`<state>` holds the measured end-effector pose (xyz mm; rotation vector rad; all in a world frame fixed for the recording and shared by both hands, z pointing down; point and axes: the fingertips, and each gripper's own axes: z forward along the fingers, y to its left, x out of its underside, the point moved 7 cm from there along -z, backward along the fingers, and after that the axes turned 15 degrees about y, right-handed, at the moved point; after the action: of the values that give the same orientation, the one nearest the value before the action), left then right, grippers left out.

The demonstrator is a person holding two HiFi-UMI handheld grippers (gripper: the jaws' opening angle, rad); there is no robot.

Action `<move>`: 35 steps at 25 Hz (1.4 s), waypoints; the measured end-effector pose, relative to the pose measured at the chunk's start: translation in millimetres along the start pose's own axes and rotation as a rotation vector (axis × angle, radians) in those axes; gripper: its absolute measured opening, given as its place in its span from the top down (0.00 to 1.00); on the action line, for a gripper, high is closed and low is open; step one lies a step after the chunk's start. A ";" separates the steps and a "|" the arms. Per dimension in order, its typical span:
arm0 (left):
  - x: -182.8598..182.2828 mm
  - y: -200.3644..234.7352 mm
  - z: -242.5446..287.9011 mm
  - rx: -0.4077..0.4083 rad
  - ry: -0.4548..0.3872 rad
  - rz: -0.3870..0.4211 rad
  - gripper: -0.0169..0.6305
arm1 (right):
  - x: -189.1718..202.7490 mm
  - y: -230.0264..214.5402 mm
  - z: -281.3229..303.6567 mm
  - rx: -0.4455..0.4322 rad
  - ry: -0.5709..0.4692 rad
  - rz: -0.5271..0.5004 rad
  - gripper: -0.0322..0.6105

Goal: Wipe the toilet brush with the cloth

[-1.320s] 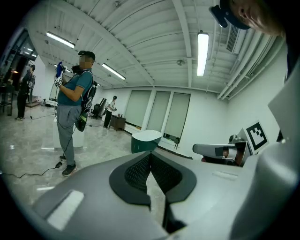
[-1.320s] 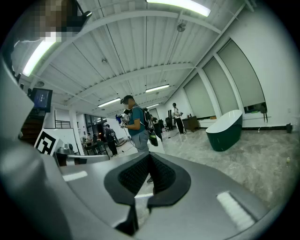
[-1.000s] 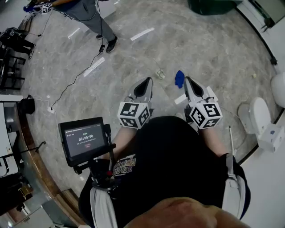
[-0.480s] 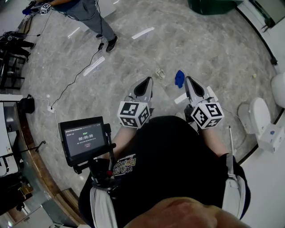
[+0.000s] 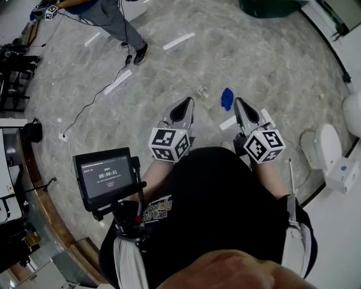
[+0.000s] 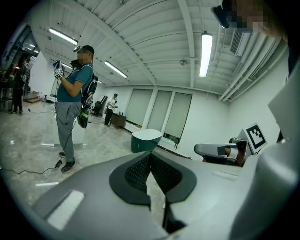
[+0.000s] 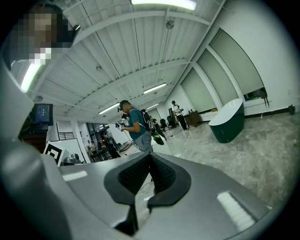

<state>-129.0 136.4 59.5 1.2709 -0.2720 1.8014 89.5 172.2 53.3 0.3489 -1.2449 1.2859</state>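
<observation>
Both sets of jaws are pressed together with nothing in them, left gripper and right gripper side by side. The blue cloth lies crumpled on the grey marble floor, at 9 o'clock just off the right tip, long axis running 12 to 6. Dark green tub up at 12, a standing person at 11.

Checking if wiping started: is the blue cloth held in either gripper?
No, the blue cloth lies on the floor beyond the shut left gripper and right gripper.
</observation>
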 end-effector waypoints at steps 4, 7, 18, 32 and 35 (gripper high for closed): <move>1.1 5.0 -2.0 0.006 0.003 -0.014 0.97 | 0.4 3.2 3.0 -0.003 0.011 0.009 0.95; 1.5 10.5 -2.9 0.013 0.006 -0.025 0.97 | 0.5 7.5 6.7 -0.005 0.017 0.007 0.94; 18.3 30.7 0.3 0.064 0.036 -0.054 0.97 | 15.5 10.7 16.4 0.030 0.030 0.027 0.89; 59.8 95.8 17.1 0.157 0.224 -0.054 0.97 | 53.5 19.8 53.6 0.196 0.067 0.127 0.88; 65.7 100.1 32.6 0.169 0.269 -0.028 0.93 | 60.7 12.0 52.9 0.225 0.080 0.131 0.87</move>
<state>-189.0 93.2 159.1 1.1223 0.0482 1.9774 40.9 166.0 118.4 0.3776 -1.0715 1.5433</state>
